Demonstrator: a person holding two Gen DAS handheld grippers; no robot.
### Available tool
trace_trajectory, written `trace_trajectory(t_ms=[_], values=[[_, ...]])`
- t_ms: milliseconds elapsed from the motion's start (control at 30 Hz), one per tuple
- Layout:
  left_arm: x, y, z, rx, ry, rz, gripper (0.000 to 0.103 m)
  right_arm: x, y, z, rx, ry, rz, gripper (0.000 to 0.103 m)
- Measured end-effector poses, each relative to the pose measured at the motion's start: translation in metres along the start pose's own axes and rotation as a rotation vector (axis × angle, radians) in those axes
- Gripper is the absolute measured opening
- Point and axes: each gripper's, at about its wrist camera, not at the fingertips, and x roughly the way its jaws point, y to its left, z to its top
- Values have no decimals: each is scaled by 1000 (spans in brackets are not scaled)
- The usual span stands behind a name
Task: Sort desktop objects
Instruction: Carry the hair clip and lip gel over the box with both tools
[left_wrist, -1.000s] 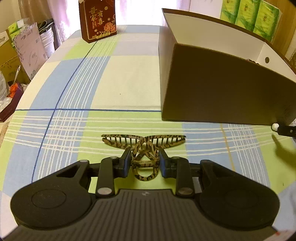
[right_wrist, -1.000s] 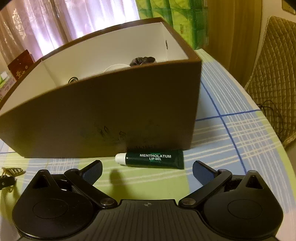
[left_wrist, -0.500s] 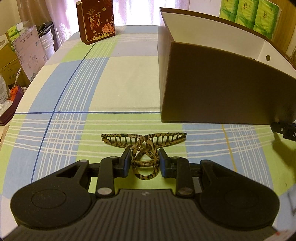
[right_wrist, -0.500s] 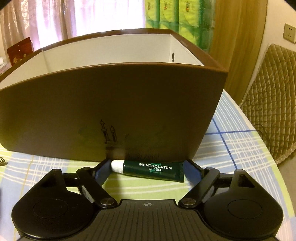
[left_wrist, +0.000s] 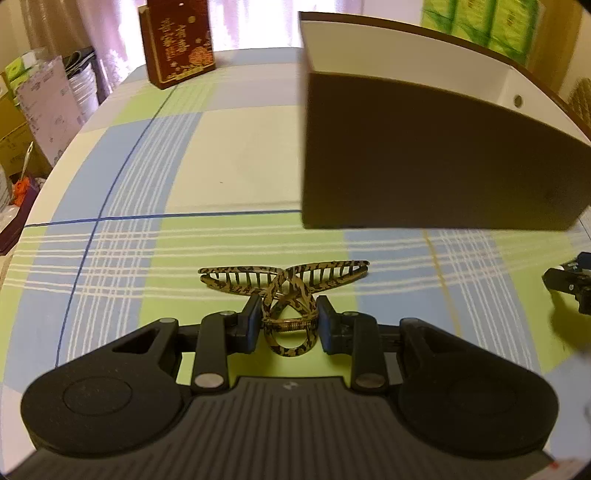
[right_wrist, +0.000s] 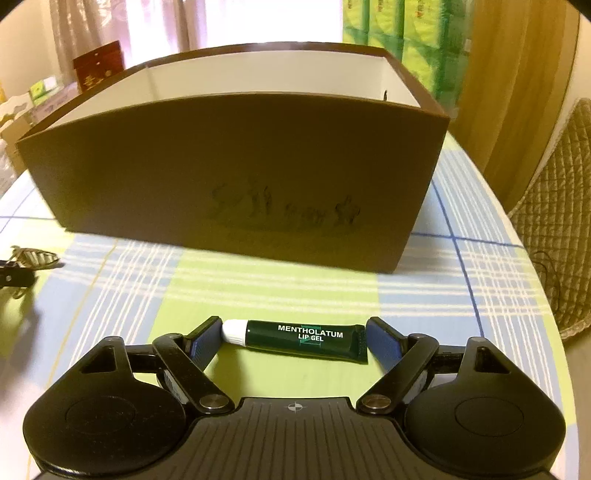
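- Left wrist view: left gripper (left_wrist: 287, 324) is pinching the looped handle end of a leopard-print hair claw (left_wrist: 284, 284), whose toothed wings spread out just past the fingertips, over the plaid tablecloth (left_wrist: 229, 162).
- Brown box (left_wrist: 424, 155) with a white inside sits far right, and a red carton (left_wrist: 177, 40) stands at the far end of the table.
- Right wrist view: right gripper (right_wrist: 295, 338) has its fingers pressed against both ends of a dark green Mentholatum lip gel tube (right_wrist: 306, 338), white cap to the left.
- Tube lies crosswise near the camera, with the brown box (right_wrist: 240, 173) well beyond it.
- Can't tell if either item is lifted off the cloth.
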Motion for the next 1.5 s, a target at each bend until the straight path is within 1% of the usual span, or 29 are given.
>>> trace_trajectory(t_ms=[233, 300, 433, 533, 1067, 1500], values=[[-8, -18, -9, 52, 17, -32, 26, -12, 4, -6, 12, 34, 36, 81], [-11, -23, -12, 66, 22, -40, 26, -11, 1, -3, 16, 40, 45, 81], [-17, -29, -18, 83, 26, -60, 26, -16, 2, -4, 13, 40, 54, 81], [-24, -32, -21, 91, 20, -72, 26, -22, 1, -11, 16, 36, 60, 81], [-64, -43, -26, 107, -21, -109, 25, -50, 11, -23, -20, 18, 130, 81], [-80, -43, -25, 104, -36, -119, 25, -59, 16, -23, -36, 11, 159, 81]])
